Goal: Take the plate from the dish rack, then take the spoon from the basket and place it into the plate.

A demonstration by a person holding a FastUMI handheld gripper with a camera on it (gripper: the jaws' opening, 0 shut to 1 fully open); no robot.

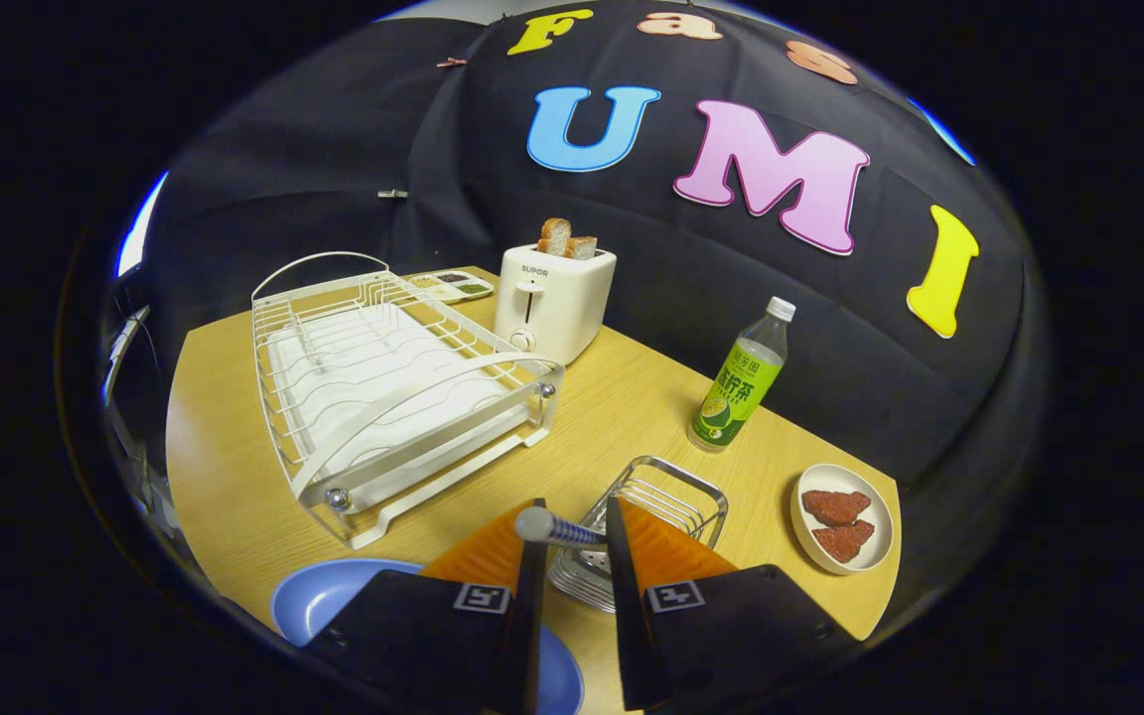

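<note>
My gripper (pixel 576 518) hangs over the table's near edge, its fingers closed on the handle of the spoon (pixel 554 527). The pale, blue-striped handle runs across the gap between the fingertips, and the right finger hides its bowl end. Right behind the fingertips stands the small wire basket (pixel 676 494), with the spoon still at its near rim. The blue plate (pixel 326 597) lies flat on the table below and left of the left finger, partly covered by the gripper body. Further back on the left is the white dish rack (pixel 383 387), with no dishes in it.
A white toaster (pixel 552 303) with bread slices stands behind the rack, next to a small tray of seasonings (pixel 453 285). A green-labelled bottle (pixel 739 382) stands beyond the basket, to its right. A small dish holding two reddish pieces (pixel 842 531) sits near the table's right corner.
</note>
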